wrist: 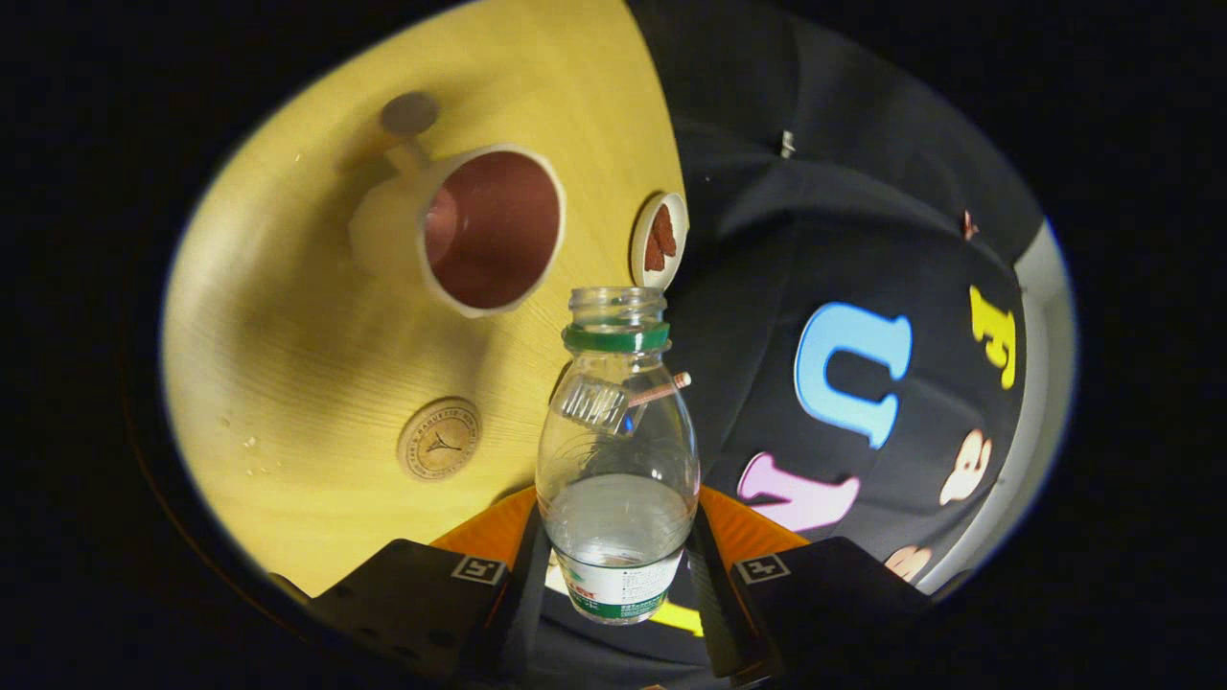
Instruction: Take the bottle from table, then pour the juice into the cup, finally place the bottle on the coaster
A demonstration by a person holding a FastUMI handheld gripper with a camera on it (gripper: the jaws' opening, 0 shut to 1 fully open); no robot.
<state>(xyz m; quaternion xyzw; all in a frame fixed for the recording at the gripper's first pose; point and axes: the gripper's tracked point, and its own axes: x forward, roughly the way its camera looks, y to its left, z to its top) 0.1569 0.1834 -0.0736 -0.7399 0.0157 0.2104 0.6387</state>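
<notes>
Right now we have the gripper [615,565] clenched on the bottle [616,460], both fingers pressing its lower body, one on each side at the label band. Bottle's long axis runs straight out along the fingers, open mouth pointing away from us, green neck ring just below the mouth. No cap on. Clear liquid sits in the lower part, level roughly at mid-body, so most of the pour looks not yet done, as far as we can judge.

Next out: the coaster [439,438], round, flat on the table [288,316], off to the left of the bottle and well apart from it.

Beyond that: the cup [470,230], cream outside, reddish-brown inside, handle on its far side. It lies ahead and left of the bottle mouth, opening facing us. Mouth isn't over the rim yet; the key offset is leftward and forward.

A small dish [660,240] with something brown sits just beyond the bottle mouth, at the table edge. Worth keeping clear of it.
</notes>
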